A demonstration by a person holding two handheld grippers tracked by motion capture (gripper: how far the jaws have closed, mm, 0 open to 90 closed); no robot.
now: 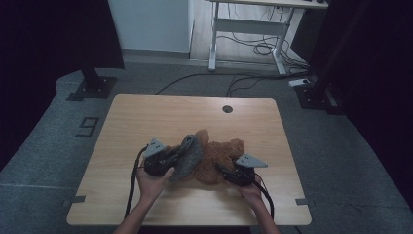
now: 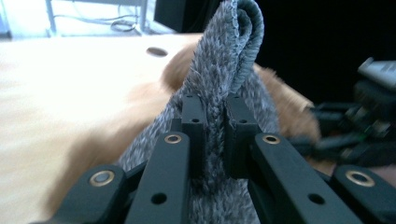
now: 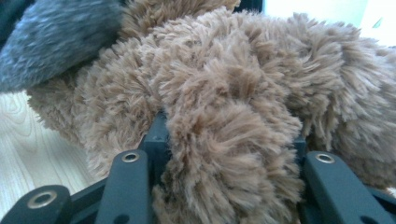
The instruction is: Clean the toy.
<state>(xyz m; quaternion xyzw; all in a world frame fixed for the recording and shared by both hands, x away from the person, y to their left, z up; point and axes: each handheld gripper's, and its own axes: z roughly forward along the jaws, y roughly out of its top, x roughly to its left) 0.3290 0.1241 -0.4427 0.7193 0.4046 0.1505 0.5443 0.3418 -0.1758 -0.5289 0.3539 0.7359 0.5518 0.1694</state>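
My left hand-held gripper (image 2: 212, 116) is clenched on the grey knit garment (image 2: 224, 60), which stands up ahead of it. To its right, my right hand-held gripper (image 3: 229, 140) is grasping the brown plush bear (image 1: 219, 153) lying on the surface (image 1: 146, 117).

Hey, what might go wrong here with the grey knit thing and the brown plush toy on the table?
1. The left gripper pinches only a fold of the grey knit garment; pulling may stretch it or let it slip out.
2. The right gripper has a limb of the brown plush toy between its jaws, mostly in loose fur, so the toy may slide free.
3. The garment lies against the toy; lifting it might drag the toy across the table.
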